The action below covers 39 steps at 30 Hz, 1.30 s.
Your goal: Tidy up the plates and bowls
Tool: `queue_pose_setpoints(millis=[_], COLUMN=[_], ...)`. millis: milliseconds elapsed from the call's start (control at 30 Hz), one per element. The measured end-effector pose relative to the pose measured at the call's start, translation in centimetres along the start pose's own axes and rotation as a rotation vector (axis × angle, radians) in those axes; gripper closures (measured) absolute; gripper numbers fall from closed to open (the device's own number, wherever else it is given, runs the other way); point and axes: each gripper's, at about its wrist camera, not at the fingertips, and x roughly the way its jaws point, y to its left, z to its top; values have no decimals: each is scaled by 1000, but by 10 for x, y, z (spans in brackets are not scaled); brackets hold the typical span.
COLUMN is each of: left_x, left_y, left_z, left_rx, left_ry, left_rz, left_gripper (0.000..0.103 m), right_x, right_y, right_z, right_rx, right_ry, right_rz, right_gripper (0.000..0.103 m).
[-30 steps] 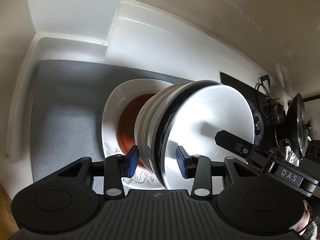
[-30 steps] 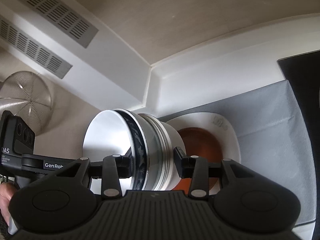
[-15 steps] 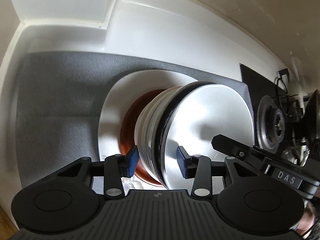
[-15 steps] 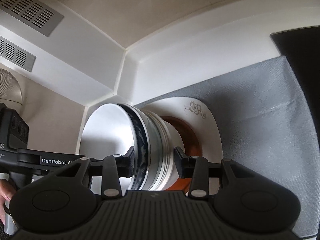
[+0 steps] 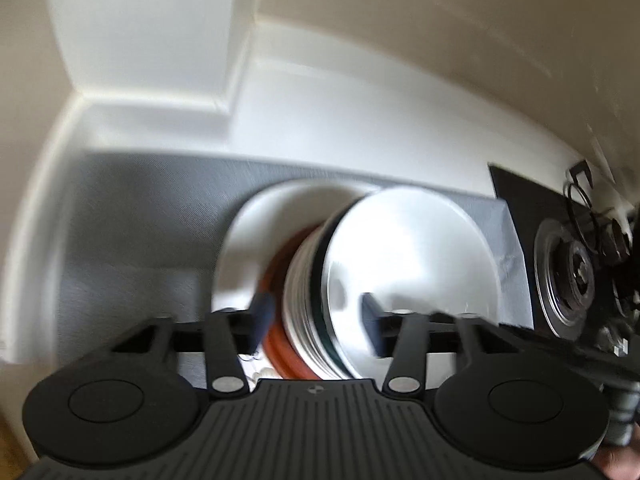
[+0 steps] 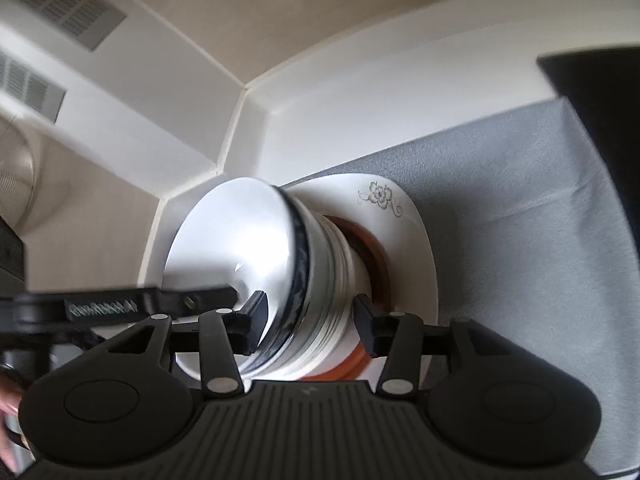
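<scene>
A stack of nested white bowls point(image 5: 404, 276) point(image 6: 248, 248), one with a dark rim, sits in a brown bowl point(image 5: 276, 340) point(image 6: 372, 256) on a white flower-patterned plate point(image 5: 276, 232) point(image 6: 408, 240). My left gripper point(image 5: 316, 320) straddles the stack's near rim with its jaws apart. My right gripper point(image 6: 308, 324) straddles the rim from the opposite side, jaws apart too. The pads point(image 6: 256, 312) look a little clear of the bowls. The left view is blurred.
The plate lies on a grey mat point(image 5: 132, 240) point(image 6: 532, 240) in the corner of a white counter with a raised white wall point(image 5: 340, 120). A black stove with a burner point(image 5: 572, 276) stands to the right in the left wrist view.
The bowl stack has come down into the brown bowl on the plate. Both grippers' jaws have widened off the stack's rim and both views have shifted.
</scene>
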Motion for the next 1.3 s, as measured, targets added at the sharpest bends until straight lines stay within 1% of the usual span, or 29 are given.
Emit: queue_pose_setpoints(millis=[33, 67, 133, 200, 233, 267, 333, 367, 433, 533, 633, 700, 800, 867, 967, 1067, 1200, 1300], left_x=[-12, -25, -51, -78, -91, -104, -125, -137, -158, -191, -221, -241, -270, -292, -320, -333, -345, -351], left_y=[-4, -8, -19, -31, -39, -46, -66, -76, -95, -125, -154, -171, -198, -215, -238, -256, -268, -276], left_z=[-4, -9, -21, -37, -45, -55, -70, -80, -101, -130, -155, -169, -188, -204, -224, -238, -252, -261], left_rx=[10, 19, 28, 36, 36, 34, 33, 32, 20, 17, 31, 42, 65, 59, 43, 53, 33, 44], left_ry=[-45, -90, -165, -227, -250, -268, -287, -291, -294, -295, -325, -339, -343, -352, -390, -429, -417, -415], left_rz=[18, 37, 73, 95, 107, 113, 118, 125, 161, 219, 270, 307, 361, 394, 439, 455, 439, 449], left_gripper=[29, 19, 14, 13, 10, 7, 4, 4, 4, 3, 0, 0, 0, 0, 0, 0, 0, 0], right_x=[-9, -19, -41, -63, -74, -84, -106, -119, -144, -184, -221, -247, -285, -308, -339, -363, -391, -405], right_y=[4, 8, 22, 37, 45, 52, 66, 70, 78, 88, 99, 105, 112, 115, 114, 112, 112, 113], right_z=[-4, -7, -17, -29, -36, -42, -56, -62, -73, -86, -99, -109, -124, -134, -147, -159, -173, -183], right_rx=[-9, -28, -72, -117, -153, -185, -235, -248, -258, -276, -309, -320, -333, -324, -294, -271, -279, -304], right_ry=[-16, -36, -78, -118, -127, -131, -145, -153, -157, -162, -176, -185, -182, -184, -194, -205, -206, -224], right_rz=[-1, -25, -87, -175, -200, -218, -238, -238, -217, -179, -200, -193, -212, -211, -198, -215, -254, -284], right_gripper=[49, 49, 43, 30, 27, 21, 18, 16, 9, 8, 1, 1, 1, 1, 0, 0, 0, 0])
